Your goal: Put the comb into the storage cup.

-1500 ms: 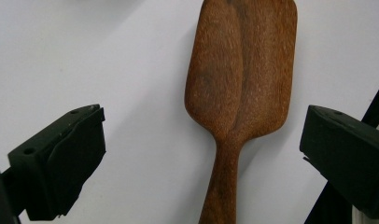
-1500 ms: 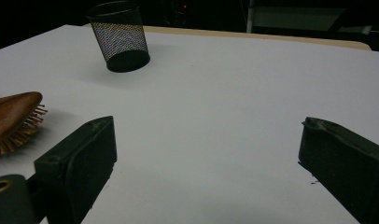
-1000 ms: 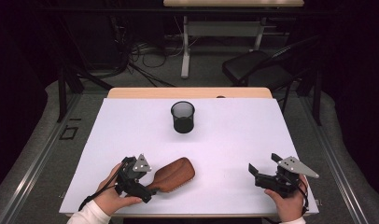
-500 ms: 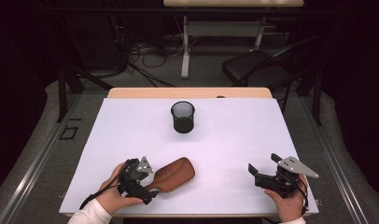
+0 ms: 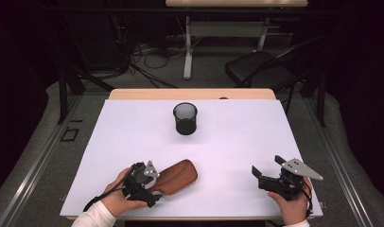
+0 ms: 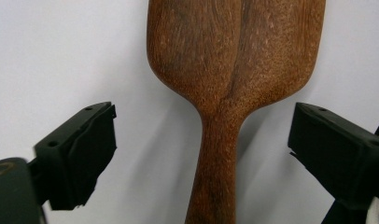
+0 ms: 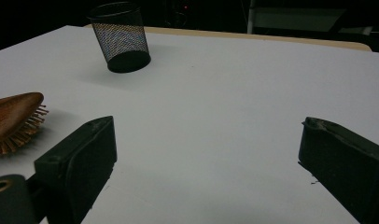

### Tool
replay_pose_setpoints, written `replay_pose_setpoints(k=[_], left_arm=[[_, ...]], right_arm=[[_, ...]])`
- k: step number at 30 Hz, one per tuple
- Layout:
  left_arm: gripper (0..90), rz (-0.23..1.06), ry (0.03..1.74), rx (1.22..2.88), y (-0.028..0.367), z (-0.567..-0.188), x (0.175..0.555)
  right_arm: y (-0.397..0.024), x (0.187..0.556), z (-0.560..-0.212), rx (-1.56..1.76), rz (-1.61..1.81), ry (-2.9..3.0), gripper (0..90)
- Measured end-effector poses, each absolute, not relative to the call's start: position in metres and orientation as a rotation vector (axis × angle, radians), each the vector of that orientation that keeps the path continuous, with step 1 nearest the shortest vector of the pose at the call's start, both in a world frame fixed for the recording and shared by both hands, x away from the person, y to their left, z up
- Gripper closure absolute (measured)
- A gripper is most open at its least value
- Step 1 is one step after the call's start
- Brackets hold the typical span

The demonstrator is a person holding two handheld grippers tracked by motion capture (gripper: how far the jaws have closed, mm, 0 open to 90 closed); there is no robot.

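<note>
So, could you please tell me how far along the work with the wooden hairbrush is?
Early stage. Done: the left claw straddles the handle of the hairbrush, which lies bristles down on the table. In hand: its jaws have just been closing, not yet touching the handle. Left: gripping and lifting. The right claw waits open; the mesh cup looks empty.

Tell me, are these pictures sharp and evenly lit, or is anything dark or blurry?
High view: the white table is bright, the room behind dark. Left gripper view: the wooden hairbrush is sharp, its grain clear, with soft shadows beside the handle. Right gripper view: the mesh cup looks tilted, and the near black jaws are slightly soft.
</note>
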State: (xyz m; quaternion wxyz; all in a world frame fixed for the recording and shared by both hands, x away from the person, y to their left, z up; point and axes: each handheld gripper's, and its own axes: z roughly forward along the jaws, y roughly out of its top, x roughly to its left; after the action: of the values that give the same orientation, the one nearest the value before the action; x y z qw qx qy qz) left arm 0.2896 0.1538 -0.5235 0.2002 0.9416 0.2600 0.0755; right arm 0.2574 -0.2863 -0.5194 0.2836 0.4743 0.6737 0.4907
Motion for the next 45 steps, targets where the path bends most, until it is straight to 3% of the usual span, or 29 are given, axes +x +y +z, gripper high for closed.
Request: replay_pose_setpoints(k=[9, 10, 19, 45], left_arm=[[22.3, 0.187, 0.694, 2.684, 0.150, -0.527, 0.290], [28.0, 0.189, 0.693, 2.691, 0.149, -0.528, 0.290], [41.8, 0.177, 0.648, 2.728, 0.143, -0.531, 0.290], [56.1, 0.103, 0.684, 2.724, 0.142, -0.531, 0.295]], right_arm=[[-0.286, 0.258, -0.520, 1.263, 1.315, 1.801, 4.0], [-0.286, 0.258, -0.520, 1.265, 1.316, 1.802, 4.0], [-0.286, 0.258, -0.520, 1.263, 1.312, 1.805, 4.0], [-0.286, 0.258, -0.520, 1.265, 1.317, 1.808, 4.2]])
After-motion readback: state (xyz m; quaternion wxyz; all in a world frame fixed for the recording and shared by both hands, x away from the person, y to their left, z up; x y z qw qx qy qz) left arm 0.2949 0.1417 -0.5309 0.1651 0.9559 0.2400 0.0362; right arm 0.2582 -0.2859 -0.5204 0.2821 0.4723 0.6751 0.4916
